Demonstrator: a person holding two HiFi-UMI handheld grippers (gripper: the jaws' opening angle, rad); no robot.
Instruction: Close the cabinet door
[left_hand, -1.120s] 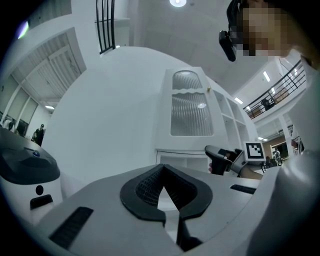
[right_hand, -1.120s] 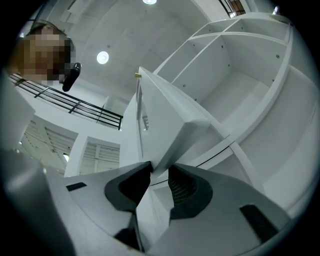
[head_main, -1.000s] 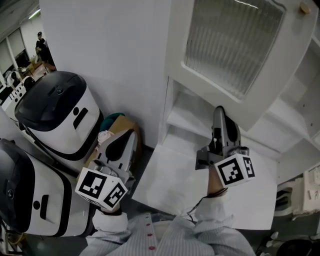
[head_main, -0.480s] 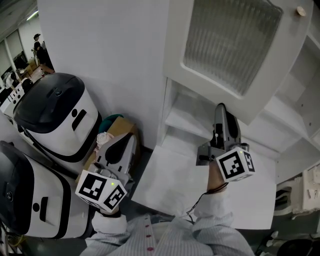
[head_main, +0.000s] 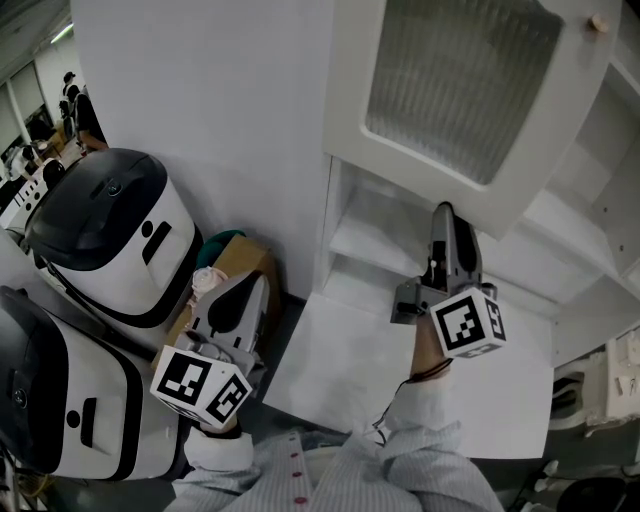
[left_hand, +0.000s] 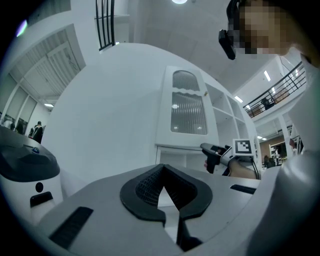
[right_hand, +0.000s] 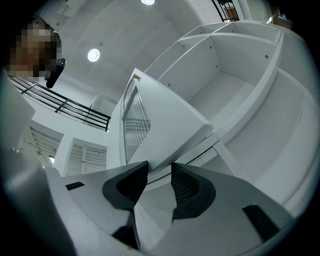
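1. One white, ribbed-glass cabinet door hangs open above the right gripper.
2. Its two jaws, just opening, stand apart near the door's lower edge.
3. Left gripper: jaws pressed together, empty.

Grey tongs carry black-and-white marker cubes; pale striped sleeves.

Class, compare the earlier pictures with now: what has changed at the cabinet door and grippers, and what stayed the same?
The right gripper has just been opening its jaws, easing off the lower edge of the cabinet door, which sits between them unpinched. The door has swung slightly, showing that gripper's camera more of its ribbed glass. The left gripper stayed shut, empty and in place.
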